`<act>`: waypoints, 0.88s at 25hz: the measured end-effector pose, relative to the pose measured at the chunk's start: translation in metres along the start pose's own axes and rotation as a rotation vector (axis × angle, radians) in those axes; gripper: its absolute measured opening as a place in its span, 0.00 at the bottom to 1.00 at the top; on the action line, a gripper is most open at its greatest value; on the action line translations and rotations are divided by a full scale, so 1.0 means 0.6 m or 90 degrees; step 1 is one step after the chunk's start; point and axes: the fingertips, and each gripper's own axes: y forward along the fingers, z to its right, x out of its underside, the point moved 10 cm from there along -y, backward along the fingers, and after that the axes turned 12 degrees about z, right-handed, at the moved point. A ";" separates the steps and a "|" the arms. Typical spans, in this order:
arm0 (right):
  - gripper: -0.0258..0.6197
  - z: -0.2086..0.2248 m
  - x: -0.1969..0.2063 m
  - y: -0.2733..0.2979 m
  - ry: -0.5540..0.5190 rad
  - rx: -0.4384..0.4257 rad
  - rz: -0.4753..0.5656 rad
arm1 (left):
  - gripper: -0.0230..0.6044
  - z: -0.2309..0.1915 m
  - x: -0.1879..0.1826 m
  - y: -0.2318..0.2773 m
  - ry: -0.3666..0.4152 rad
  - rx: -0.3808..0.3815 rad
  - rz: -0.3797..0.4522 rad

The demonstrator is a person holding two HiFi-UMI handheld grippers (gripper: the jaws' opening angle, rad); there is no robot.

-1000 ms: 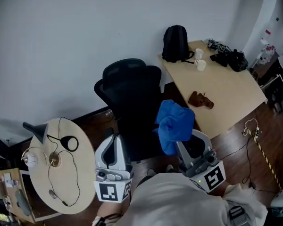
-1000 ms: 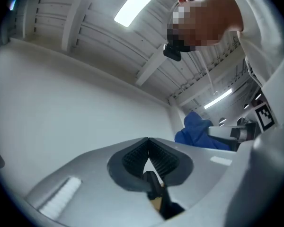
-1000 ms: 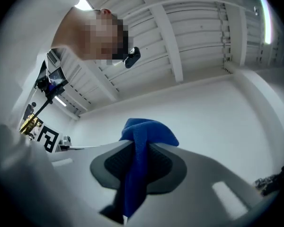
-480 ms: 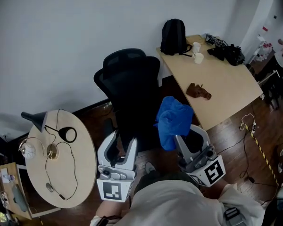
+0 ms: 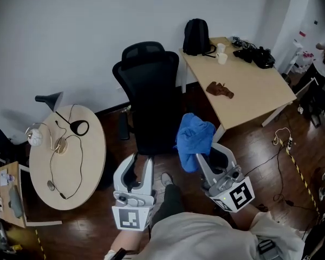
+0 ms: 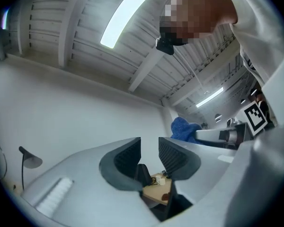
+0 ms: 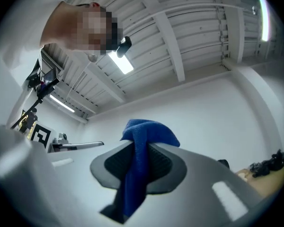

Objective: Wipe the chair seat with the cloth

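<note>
right gripper view: cloth clamped between fingers of right gripper; left gripper fingers just opened, apart, empty

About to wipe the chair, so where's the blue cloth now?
Head view, centre-right: the blue cloth is pinched in the right gripper, just right of the black chair.

Dim room, ceiling striplights, fisheye-warped edges

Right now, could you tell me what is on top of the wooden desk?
On the desk: a black backpack, two white cups, a brown object and dark gear. Whatever is behind the backpack is covered.
</note>
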 end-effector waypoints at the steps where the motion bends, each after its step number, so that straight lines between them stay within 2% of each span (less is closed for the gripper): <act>1: 0.15 -0.013 -0.021 -0.015 0.007 0.006 0.009 | 0.35 0.020 -0.016 -0.017 -0.002 0.002 -0.012; 4: 0.15 -0.051 -0.078 -0.063 0.015 0.010 0.017 | 0.35 0.071 -0.072 -0.055 -0.017 -0.013 -0.017; 7: 0.15 -0.083 -0.130 -0.097 0.011 0.009 0.024 | 0.35 0.107 -0.131 -0.074 -0.024 -0.031 0.002; 11: 0.15 -0.124 -0.181 -0.119 0.008 0.007 0.035 | 0.35 0.133 -0.193 -0.097 -0.024 -0.022 0.018; 15: 0.14 -0.170 -0.196 -0.129 0.012 0.011 0.027 | 0.34 0.134 -0.226 -0.135 0.011 0.015 0.021; 19: 0.14 -0.194 -0.194 -0.126 0.019 0.016 0.014 | 0.32 0.120 -0.240 -0.150 -0.027 -0.029 0.017; 20: 0.14 -0.199 -0.191 -0.126 0.020 0.017 0.012 | 0.30 0.117 -0.240 -0.156 -0.027 -0.032 0.013; 22: 0.14 -0.211 -0.190 -0.131 0.025 0.020 0.012 | 0.11 0.118 -0.242 -0.172 -0.018 -0.013 0.016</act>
